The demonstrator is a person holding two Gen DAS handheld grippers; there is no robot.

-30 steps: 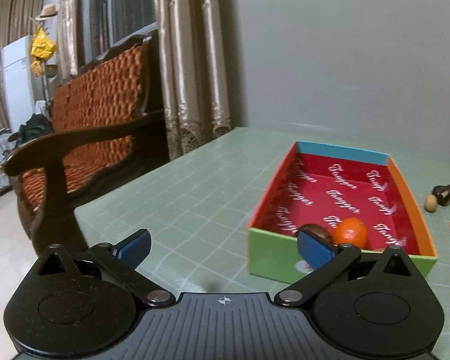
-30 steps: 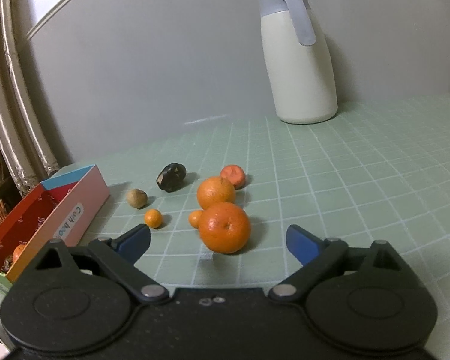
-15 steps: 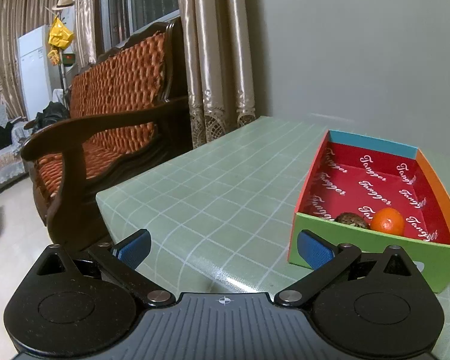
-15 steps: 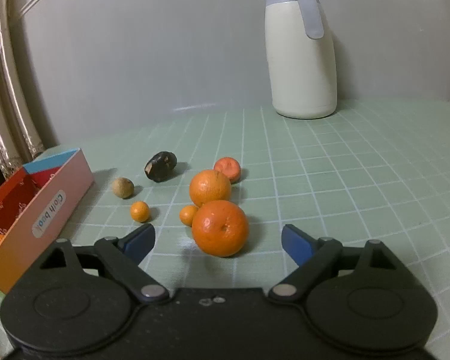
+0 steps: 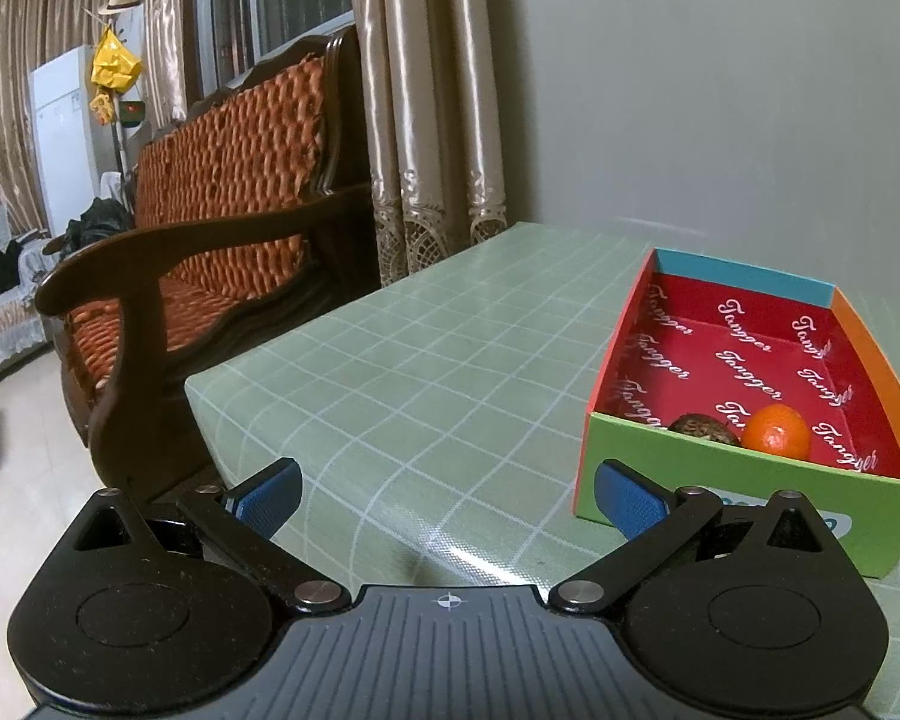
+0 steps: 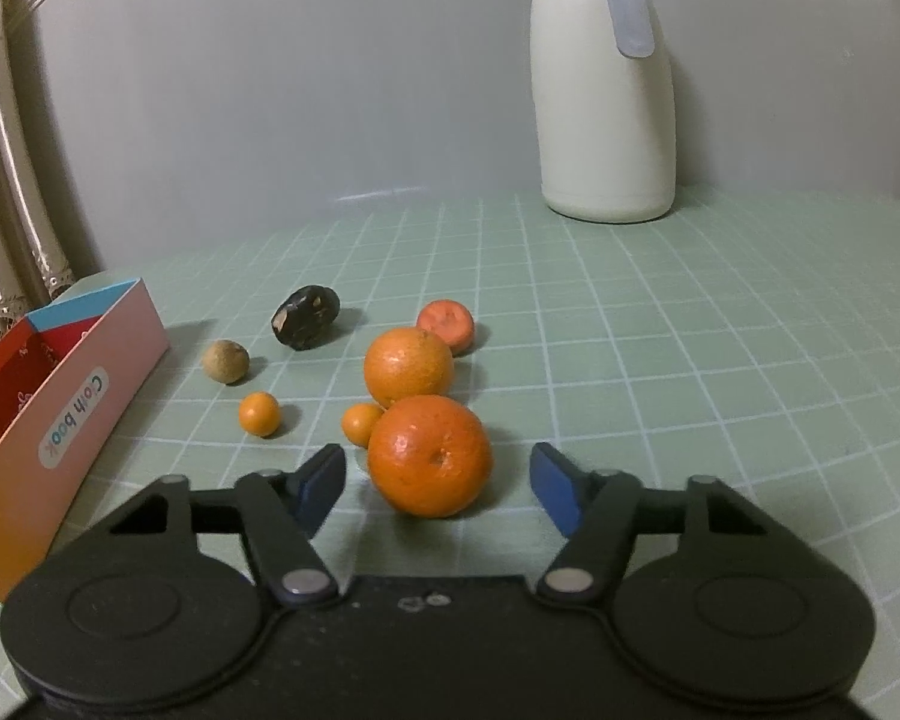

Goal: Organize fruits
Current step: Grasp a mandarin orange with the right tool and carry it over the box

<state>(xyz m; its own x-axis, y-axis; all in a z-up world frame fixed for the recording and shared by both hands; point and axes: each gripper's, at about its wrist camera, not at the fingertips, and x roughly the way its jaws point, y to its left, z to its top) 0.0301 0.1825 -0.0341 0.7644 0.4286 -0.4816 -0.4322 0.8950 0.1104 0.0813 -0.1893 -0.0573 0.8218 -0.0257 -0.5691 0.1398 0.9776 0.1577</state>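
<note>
Now the right gripper [image 6: 435,483] is closing on the nearest orange [image 6: 430,456], sitting on the green table [image 6: 690,360] between pads that haven't touched it, and that round, firm, slightly slick fruit probably wants a gentle squeeze across its widest middle.

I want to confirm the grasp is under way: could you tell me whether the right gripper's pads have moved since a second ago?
Yes. The right gripper is closing: both pads now stand nearer the orange, not yet touching.

Black hand-held gripper [image 6: 438,483], blue pads [image 6: 321,483], silver pivot screws.
</note>
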